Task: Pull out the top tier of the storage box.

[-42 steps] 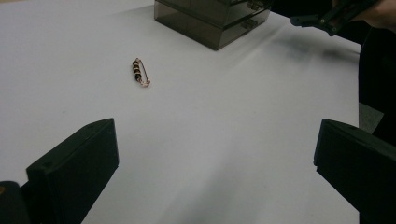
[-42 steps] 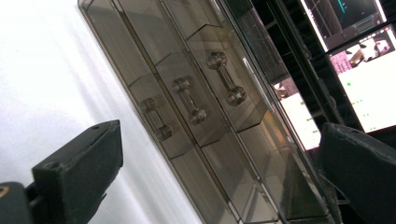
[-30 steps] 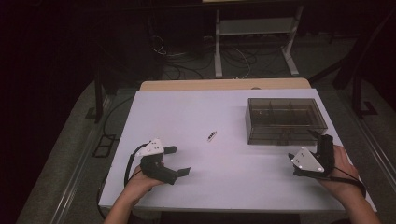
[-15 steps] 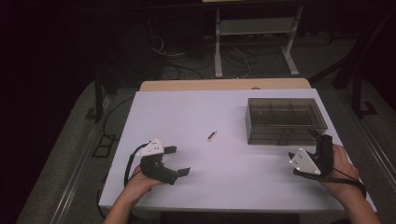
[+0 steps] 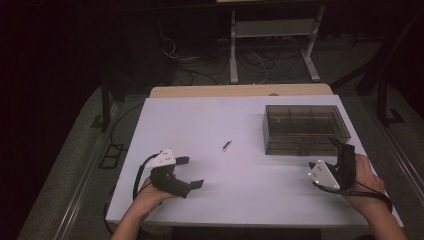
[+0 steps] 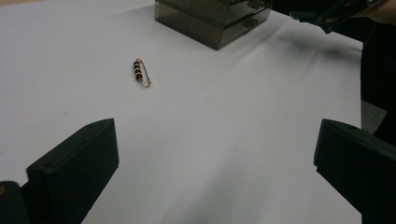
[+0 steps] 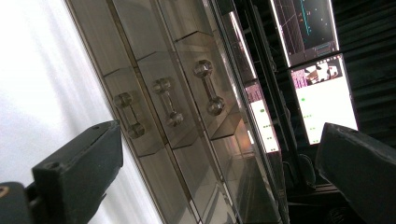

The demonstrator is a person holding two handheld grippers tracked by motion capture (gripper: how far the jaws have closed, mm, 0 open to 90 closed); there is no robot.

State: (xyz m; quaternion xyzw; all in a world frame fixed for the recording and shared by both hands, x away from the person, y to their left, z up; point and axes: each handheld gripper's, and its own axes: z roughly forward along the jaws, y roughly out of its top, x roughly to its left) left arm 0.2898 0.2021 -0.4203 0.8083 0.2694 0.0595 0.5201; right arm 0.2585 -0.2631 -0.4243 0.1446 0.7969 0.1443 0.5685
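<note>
A small beaded safety pin (image 5: 226,146) lies on the white table (image 5: 250,115), ahead of my left gripper (image 5: 191,172). From the left gripper view the pin (image 6: 141,73) sits well beyond the open, empty left gripper (image 6: 215,154). A smoky transparent drawer box (image 5: 305,129) stands at the right. My right gripper (image 5: 342,146) is turned on its side just in front of that box. In the right gripper view the box front (image 7: 187,116) shows three drawers with clear handles, close ahead of the open, empty right gripper (image 7: 219,172).
The box (image 6: 212,21) is also at the top of the left gripper view, with the other hand's gripper (image 6: 327,14) beside it. Behind the table are a metal stand (image 5: 272,45), cables on the floor and dark surroundings. Lit screens (image 7: 322,102) show past the box.
</note>
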